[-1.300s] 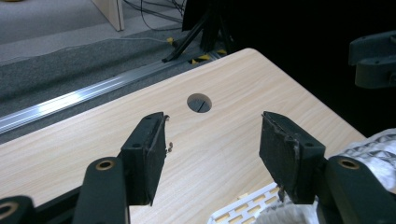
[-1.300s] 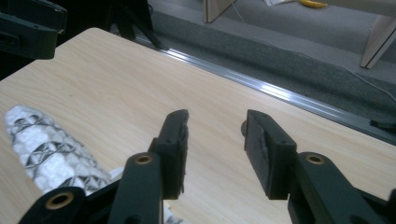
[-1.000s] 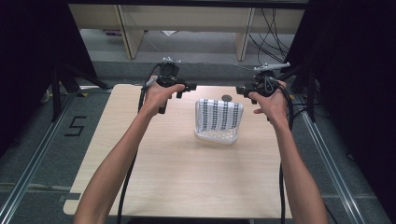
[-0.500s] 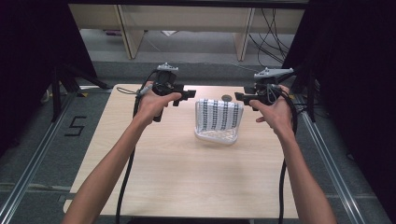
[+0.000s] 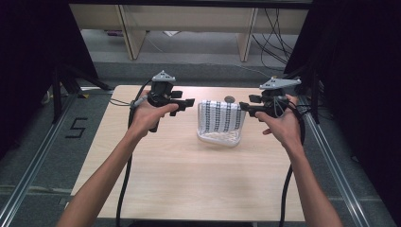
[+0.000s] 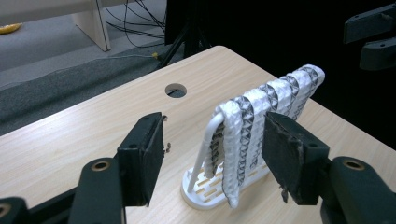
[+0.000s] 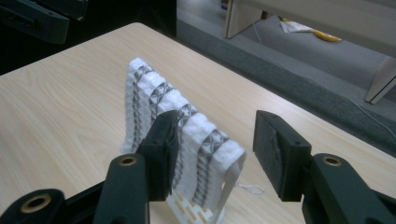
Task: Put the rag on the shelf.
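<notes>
Both my left gripper and right gripper hang wide open and empty beside the striped cloth draped on its white rack, so nothing looks begun.

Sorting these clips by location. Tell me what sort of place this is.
Probably a lab or recording workspace, not a home: a bare wooden table with a cable hole, black curtains on both sides, loose cables on the grey floor, and a taped "5" floor marking.
</notes>
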The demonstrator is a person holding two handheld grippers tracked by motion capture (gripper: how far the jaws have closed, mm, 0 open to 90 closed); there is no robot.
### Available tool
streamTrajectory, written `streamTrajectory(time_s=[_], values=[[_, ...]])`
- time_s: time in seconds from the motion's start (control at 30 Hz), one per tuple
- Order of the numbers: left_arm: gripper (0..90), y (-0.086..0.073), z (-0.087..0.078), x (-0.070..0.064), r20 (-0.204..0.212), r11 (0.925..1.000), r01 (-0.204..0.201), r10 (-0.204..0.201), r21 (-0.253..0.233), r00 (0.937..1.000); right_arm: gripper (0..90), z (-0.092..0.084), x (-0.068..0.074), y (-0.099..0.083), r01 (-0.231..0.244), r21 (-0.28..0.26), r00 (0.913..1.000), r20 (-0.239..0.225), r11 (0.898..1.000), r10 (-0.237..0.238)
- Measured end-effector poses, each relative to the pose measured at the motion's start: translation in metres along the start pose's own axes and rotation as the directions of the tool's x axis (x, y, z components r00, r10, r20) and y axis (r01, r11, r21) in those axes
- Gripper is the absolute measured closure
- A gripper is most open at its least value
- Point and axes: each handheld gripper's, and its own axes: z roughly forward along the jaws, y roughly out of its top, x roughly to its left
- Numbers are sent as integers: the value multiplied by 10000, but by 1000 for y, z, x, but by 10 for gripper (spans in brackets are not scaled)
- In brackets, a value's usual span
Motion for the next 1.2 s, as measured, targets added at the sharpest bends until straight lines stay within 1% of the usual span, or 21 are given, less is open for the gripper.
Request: streamTrajectory(time_s=[0.03,0.07,0.1,0.17,0.2,0.37,0.4,0.47,0.5,0.53,0.6,0.63,0.67,0.73,0.77,0.8,0.83,0.87,1.0,1.07,1.2], values=[[384,-2,-1,-1,-35,10000,1,-1,-17,10000,512,0,1,-1,38,-115,10000,-55,9999,-38],[385,-3,-2,-1,51,10000,9,-8,-21,10000,512,-2,2,-2,159,-9,9999,-23,9999,-159],[385,-5,-3,-3,-6,10000,-10,10,-34,10000,512,-3,5,-3,-47,83,10000,-63,10000,48],[384,-8,-4,-4,87,10000,-42,43,-67,10000,509,-4,6,-6,203,40,9998,-47,9998,-203],[384,-10,-5,-6,16,10000,-64,64,-69,10000,509,-5,8,-7,98,28,9999,27,9999,-98],[385,-16,-9,-11,112,9998,-151,153,-141,9998,508,-6,12,-14,262,88,9996,-110,9996,-261],[385,-16,-10,-12,102,9998,-204,204,-42,9997,506,-6,14,-18,207,25,9997,-116,9998,-207],[385,-19,-12,-14,142,9996,-222,224,-161,9996,504,-7,14,-19,247,137,9995,-184,9996,-244],[384,-20,-14,-15,154,9996,-255,256,-82,9996,503,-6,16,-22,322,29,9993,-187,9995,-321],[384,-22,-14,-16,174,9995,-240,244,-208,9996,503,-6,16,-22,322,29,9993,-187,9995,-321],[384,-25,-16,-18,130,9993,-326,328,-190,9994,500,-7,18,-25,187,111,9995,-257,9998,-184],[383,-26,-17,-19,128,9992,-366,368,-170,9992,497,-7,17,-25,378,62,9990,-223,9993,-376],[383,-28,-18,-20,182,9990,-416,419,-162,9990,493,-8,19,-27,197,129,9995,-259,9997,-193],[381,-31,-21,-23,207,9986,-513,516,-156,9985,478,-10,22,-30,137,48,9995,-270,9999,-136],[381,-32,-22,-24,238,9986,-513,516,-121,9984,478,-10,22,-30,137,48,9995,-270,9999,-136],[378,-34,-23,-25,312,9985,-513,519,-189,9982,474,-9,21,-31,328,-45,9990,-293,9995,-329],[373,-35,-24,-26,363,9984,-533,540,-182,9979,468,-11,22,-33,162,-17,9993,-329,9999,-163],[370,-36,-25,-27,341,9985,-533,537,-138,9980,462,-10,22,-34,188,-181,9995,-267,9997,-192],[345,-41,-27,-31,430,9983,-527,538,-249,9976,413,-12,23,-39,119,-96,9995,-293,9999,-121],[328,-43,-29,-32,432,9984,-550,556,-152,9975,398,-13,25,-41,-40,-90,9993,-361,10000,37],[300,-48,-30,-33,540,9994,-286,297,-211,9981,362,-13,26,-45,-33,-248,9995,-329,9997,25]])
